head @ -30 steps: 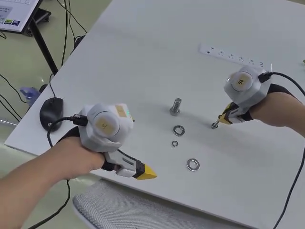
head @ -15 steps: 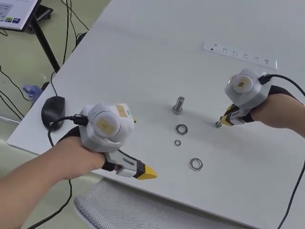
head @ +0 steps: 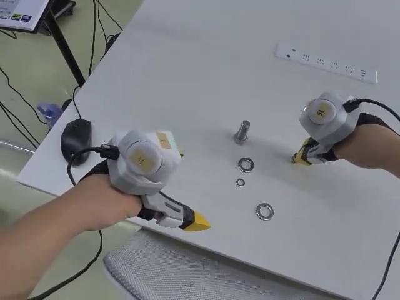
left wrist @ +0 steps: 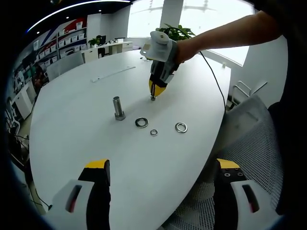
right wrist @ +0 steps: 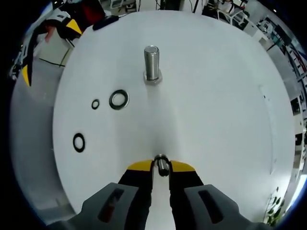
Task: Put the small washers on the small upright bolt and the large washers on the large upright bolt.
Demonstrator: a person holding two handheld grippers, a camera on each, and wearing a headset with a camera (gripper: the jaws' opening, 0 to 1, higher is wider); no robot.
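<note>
Nothing on the worktop [head: 187,62] has shifted in the last second, and both grippers keep their places. The right gripper [head: 301,157] is pinched narrow on the small upright bolt [right wrist: 162,164], well apart from the large upright bolt [head: 242,132], a grey threaded stud standing on its head. Three metal rings lie flat near that stud: a large washer [head: 246,164], a small washer [head: 240,182] just beside it, and a second large washer [head: 265,211] nearer the edge. The left gripper [left wrist: 161,165], jaws wide, hovers at the near edge above a mesh chair [head: 162,275], with bare worktop between it and the washers.
</note>
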